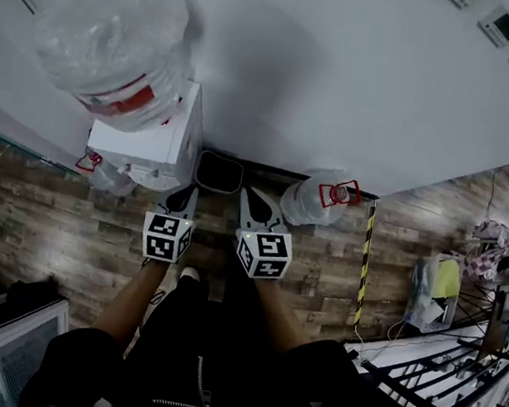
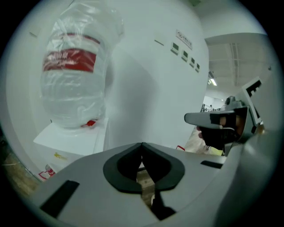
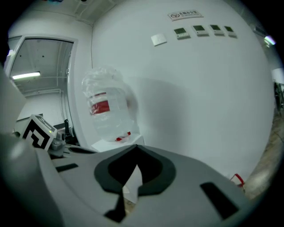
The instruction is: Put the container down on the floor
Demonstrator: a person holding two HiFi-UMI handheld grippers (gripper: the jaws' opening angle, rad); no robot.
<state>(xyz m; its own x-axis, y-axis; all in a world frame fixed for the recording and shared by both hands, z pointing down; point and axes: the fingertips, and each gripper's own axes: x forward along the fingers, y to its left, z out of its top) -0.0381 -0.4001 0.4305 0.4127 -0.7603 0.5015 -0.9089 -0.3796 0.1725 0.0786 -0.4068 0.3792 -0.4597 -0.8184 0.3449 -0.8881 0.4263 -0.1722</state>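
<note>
Left gripper: fingers clenched, tips meeting, nothing between them, held low toward the wall.
Right gripper: fingers clenched too, empty, just beside the left one.
Container: black, open-topped, upright on the wood floor against the wall, just ahead of both grippers and apart from them.
Dispenser: white, just left of the container, with a clear bottle bearing a red label upended on top.
Jug: clear, red handle, on the floor right of the container.
</note>
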